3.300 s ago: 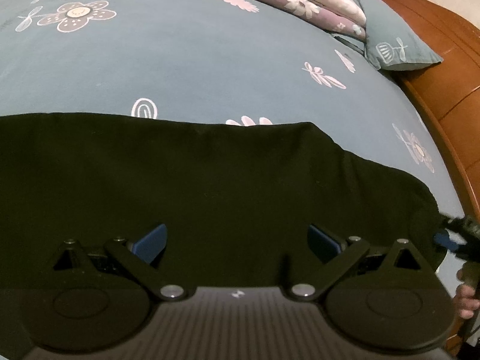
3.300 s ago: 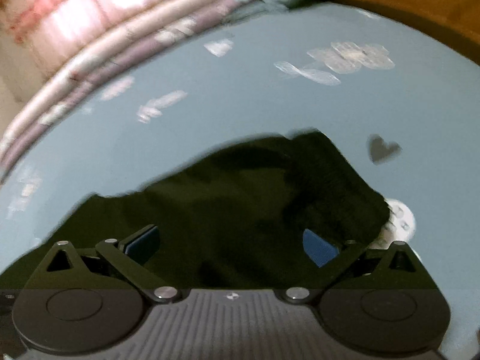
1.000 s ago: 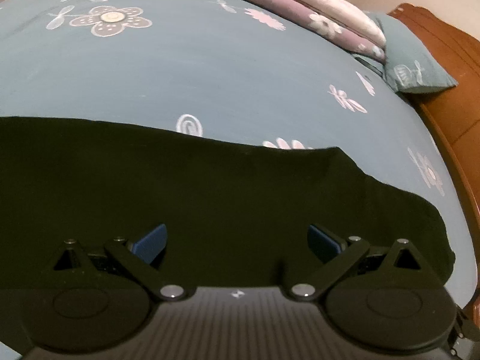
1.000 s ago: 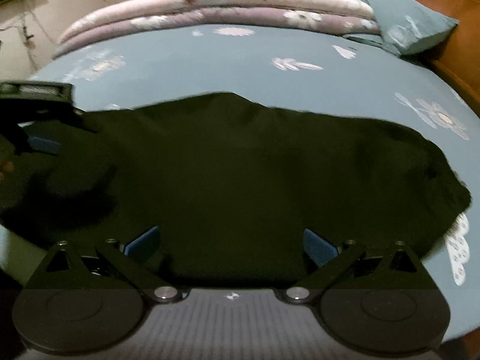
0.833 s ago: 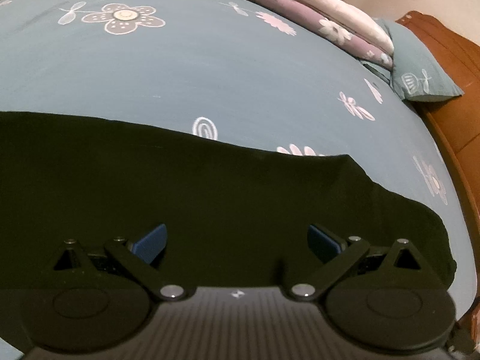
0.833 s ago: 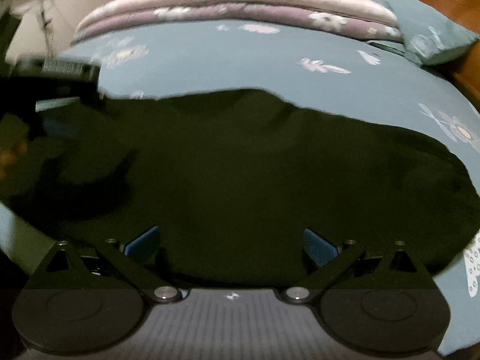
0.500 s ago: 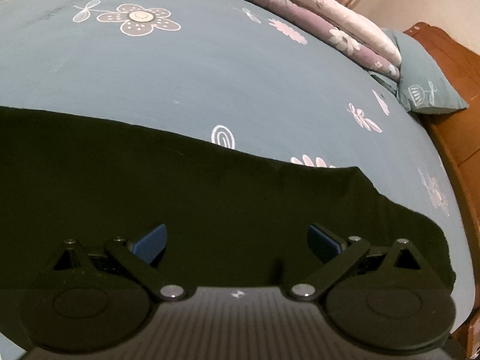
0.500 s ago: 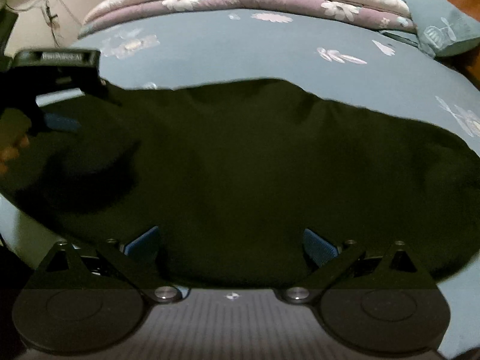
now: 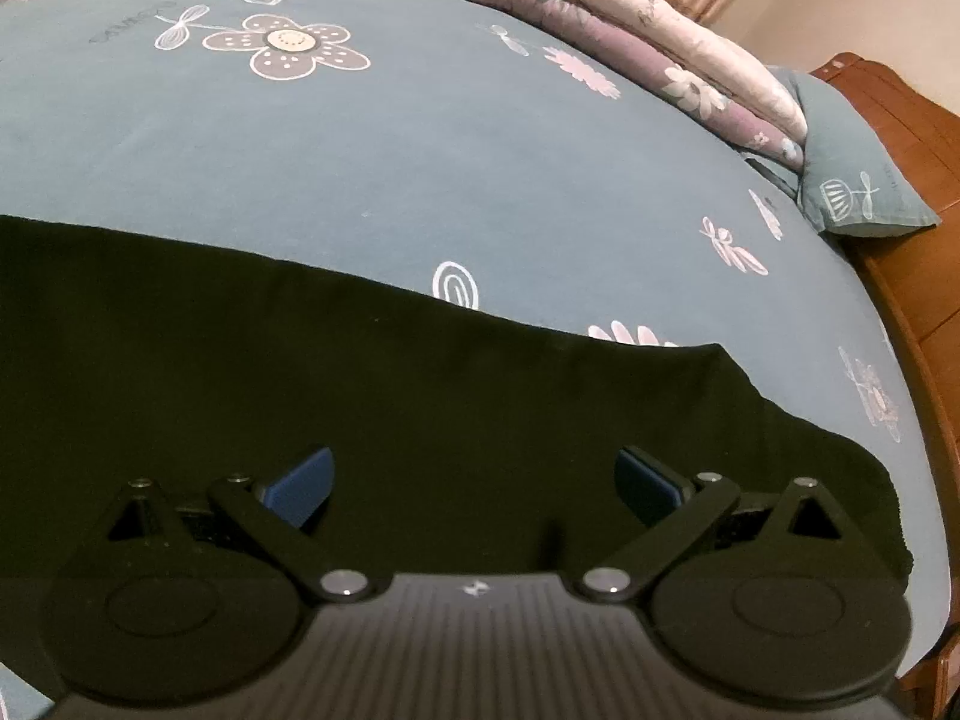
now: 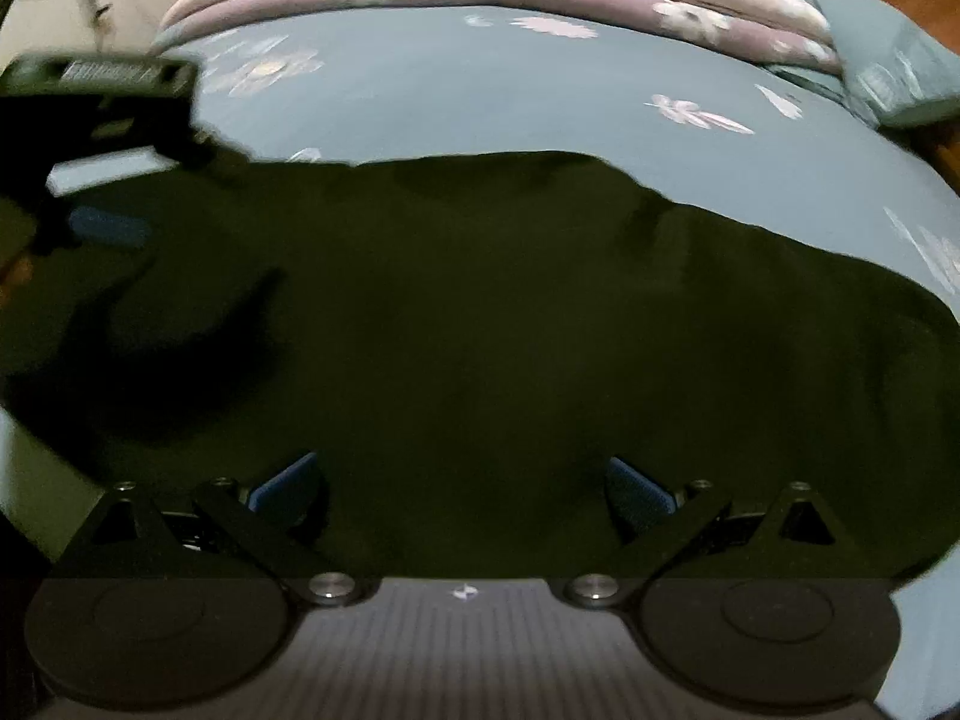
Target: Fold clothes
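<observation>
A black garment (image 9: 372,396) lies spread flat across the near part of a blue flowered bed sheet (image 9: 420,168). My left gripper (image 9: 474,477) hangs over the cloth, open, with nothing between its blue pads. In the right wrist view the same black garment (image 10: 480,330) fills the middle, its right end rounded. My right gripper (image 10: 459,483) is also open and holds nothing. The left gripper (image 10: 102,120) shows at the far left of that view, above the garment's left end.
A folded pink and purple quilt (image 9: 630,42) lies along the far side of the bed. A blue pillow (image 9: 852,180) leans on the wooden headboard (image 9: 912,138) at the right. Bare sheet stretches beyond the garment.
Both grippers have drifted slightly, so the garment sits lower in the left view and fills more of the right view. The cloth itself has not moved. Both grippers stay open.
</observation>
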